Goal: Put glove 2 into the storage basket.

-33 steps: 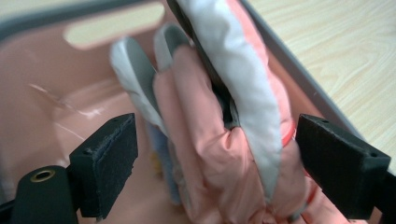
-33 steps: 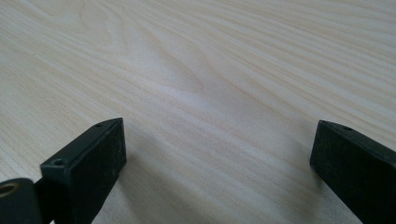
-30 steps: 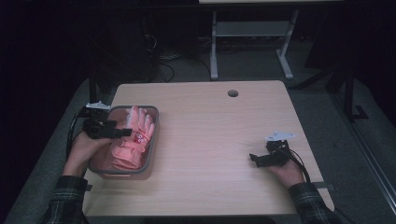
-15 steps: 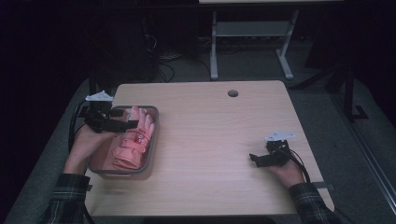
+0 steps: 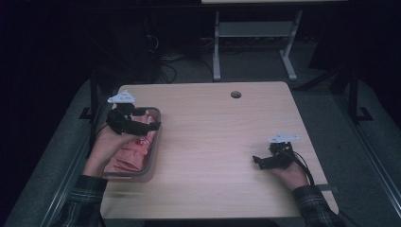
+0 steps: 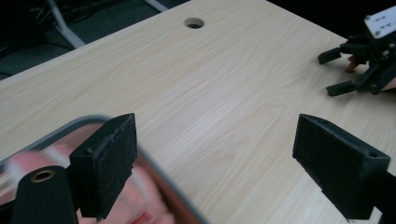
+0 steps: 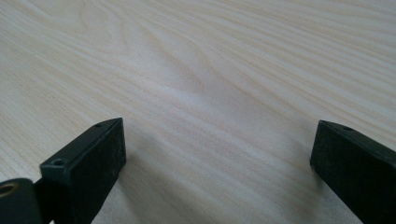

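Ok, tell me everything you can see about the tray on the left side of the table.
The tray is a shallow rectangular container with a grey rim and rounded corners, metal or plastic by its look. It sits flat near the table's left edge, long side running away from the person. Pink packets with red print fill it. The left gripper hangs open above its far end, touching nothing that I can tell.

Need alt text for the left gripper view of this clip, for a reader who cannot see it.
The left claw hangs open above a light wooden table, its near jaw over the rim of a grey tray holding something blurred and pink. Farther off, the right claw rests open on the tabletop, and a round hole sits near the far edge.
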`<control>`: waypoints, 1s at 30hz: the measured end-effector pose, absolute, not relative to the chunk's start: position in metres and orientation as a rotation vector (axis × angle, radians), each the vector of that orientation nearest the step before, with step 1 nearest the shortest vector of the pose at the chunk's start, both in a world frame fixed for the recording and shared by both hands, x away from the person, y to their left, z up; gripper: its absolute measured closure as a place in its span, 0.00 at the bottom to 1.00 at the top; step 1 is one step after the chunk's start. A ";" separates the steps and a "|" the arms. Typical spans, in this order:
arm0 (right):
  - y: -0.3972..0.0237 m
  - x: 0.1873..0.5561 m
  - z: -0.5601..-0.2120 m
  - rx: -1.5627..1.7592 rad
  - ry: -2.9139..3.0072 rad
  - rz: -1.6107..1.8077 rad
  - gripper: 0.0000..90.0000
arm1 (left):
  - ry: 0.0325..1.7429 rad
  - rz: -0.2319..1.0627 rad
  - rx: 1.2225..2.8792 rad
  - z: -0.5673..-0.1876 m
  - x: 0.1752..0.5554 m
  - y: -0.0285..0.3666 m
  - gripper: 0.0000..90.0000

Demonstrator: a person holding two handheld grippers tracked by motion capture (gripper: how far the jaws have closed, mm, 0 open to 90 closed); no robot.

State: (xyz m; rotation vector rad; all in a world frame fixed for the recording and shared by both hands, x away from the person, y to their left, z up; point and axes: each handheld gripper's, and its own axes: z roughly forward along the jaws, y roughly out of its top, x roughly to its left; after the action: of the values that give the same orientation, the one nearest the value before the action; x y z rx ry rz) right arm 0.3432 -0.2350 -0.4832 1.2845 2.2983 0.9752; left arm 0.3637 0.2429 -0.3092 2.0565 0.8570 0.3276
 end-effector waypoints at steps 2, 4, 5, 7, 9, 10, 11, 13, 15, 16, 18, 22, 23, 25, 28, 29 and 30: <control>-0.235 0.343 -0.483 1.285 2.298 0.976 0.03 | 0.839 0.318 2.055 -0.311 0.362 0.233 0.15; -0.235 0.343 -0.483 1.287 2.298 0.977 0.03 | 0.820 0.309 2.061 -0.314 0.361 0.224 0.15; -0.235 0.343 -0.483 1.287 2.298 0.977 0.03 | 0.817 0.305 2.056 -0.316 0.360 0.220 0.15; -0.235 0.343 -0.483 1.284 2.299 0.975 0.03 | 0.807 0.299 2.058 -0.321 0.359 0.212 0.15; -0.235 0.343 -0.483 1.285 2.299 0.975 0.03 | 0.798 0.292 2.061 -0.325 0.357 0.205 0.15; -0.235 0.343 -0.483 1.285 2.299 0.975 0.03 | 0.794 0.288 2.060 -0.327 0.357 0.202 0.15; -0.235 0.343 -0.483 1.285 2.298 0.975 0.03 | 0.791 0.284 2.059 -0.330 0.356 0.197 0.15; -0.235 0.343 -0.483 1.285 2.298 0.975 0.03 | 0.777 0.280 2.068 -0.336 0.354 0.190 0.15; -0.235 0.343 -0.483 1.287 2.298 0.977 0.03 | 0.770 0.278 2.074 -0.338 0.353 0.186 0.15; -0.235 0.343 -0.483 1.285 2.298 0.975 0.03 | 0.768 0.270 2.074 -0.341 0.352 0.183 0.15; -0.235 0.343 -0.483 1.284 2.298 0.975 0.03 | 0.758 0.268 2.084 -0.347 0.351 0.177 0.15; -0.235 0.343 -0.483 1.285 2.299 0.975 0.03 | 0.740 0.245 2.093 -0.362 0.347 0.162 0.15; -0.235 0.343 -0.483 1.285 2.298 0.975 0.03 | 0.739 0.245 2.099 -0.365 0.346 0.160 0.15; -0.235 0.343 -0.483 1.288 2.298 0.977 0.03 | 0.730 0.244 2.108 -0.370 0.345 0.155 0.15; -0.235 0.343 -0.483 1.287 2.297 0.977 0.03 | 0.727 0.241 2.121 -0.380 0.342 0.148 0.15; -0.235 0.343 -0.483 1.287 2.298 0.977 0.03 | 0.719 0.237 2.129 -0.383 0.341 0.145 0.15; -0.235 0.343 -0.483 1.287 2.298 0.977 0.03 | 0.719 0.237 2.129 -0.383 0.341 0.145 0.15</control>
State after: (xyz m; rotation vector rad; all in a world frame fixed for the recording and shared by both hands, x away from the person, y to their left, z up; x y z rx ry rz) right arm 0.3431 -0.2348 -0.4832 1.2872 2.2977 0.9765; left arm 0.3413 0.1449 -0.3829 2.1289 0.7187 0.2374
